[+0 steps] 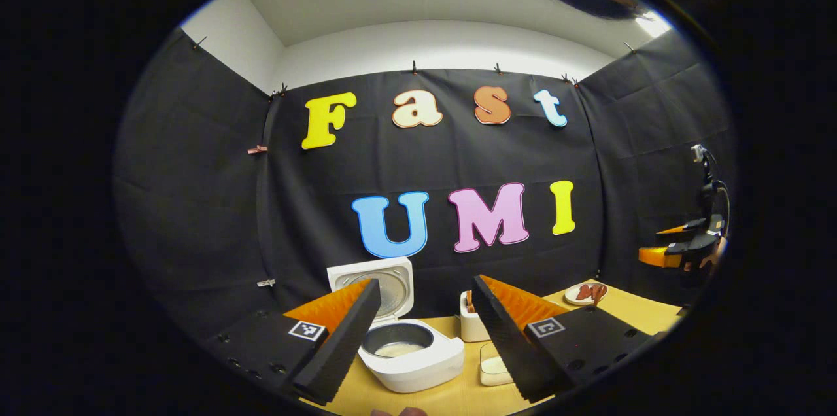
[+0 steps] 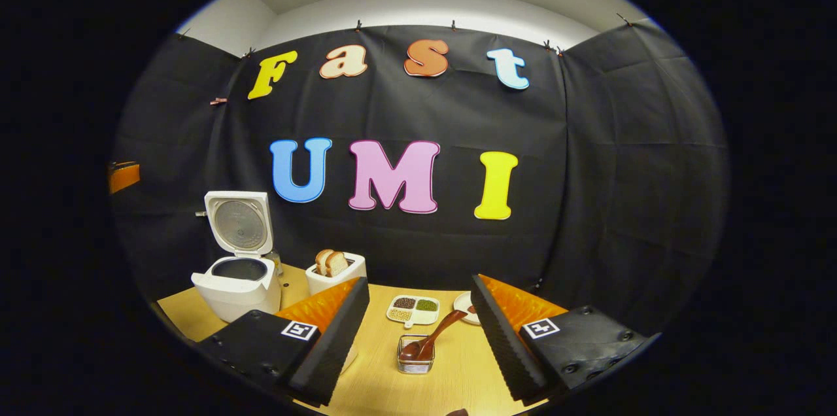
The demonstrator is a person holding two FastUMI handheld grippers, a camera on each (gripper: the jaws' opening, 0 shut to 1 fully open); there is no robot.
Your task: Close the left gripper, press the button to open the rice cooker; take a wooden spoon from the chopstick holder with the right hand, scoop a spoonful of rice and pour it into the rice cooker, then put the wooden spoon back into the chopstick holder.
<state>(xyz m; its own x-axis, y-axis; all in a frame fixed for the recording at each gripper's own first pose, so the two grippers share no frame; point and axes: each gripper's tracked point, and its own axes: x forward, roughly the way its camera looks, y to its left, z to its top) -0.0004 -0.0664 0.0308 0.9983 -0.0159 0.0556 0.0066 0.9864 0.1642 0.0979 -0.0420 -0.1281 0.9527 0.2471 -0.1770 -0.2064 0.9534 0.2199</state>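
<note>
Cooker lid's up, some rice inside, so you're basically done. Spoon sits in its holder straight ahead of your right tool; both tools spread wide, holding nothing.

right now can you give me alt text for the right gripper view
The right hand-held gripper is open above a wooden table, with a wooden spoon resting in a small wire holder between its fingers. Farther left stands a white rice cooker with its lid up, a toaster holding bread beside it.
</note>
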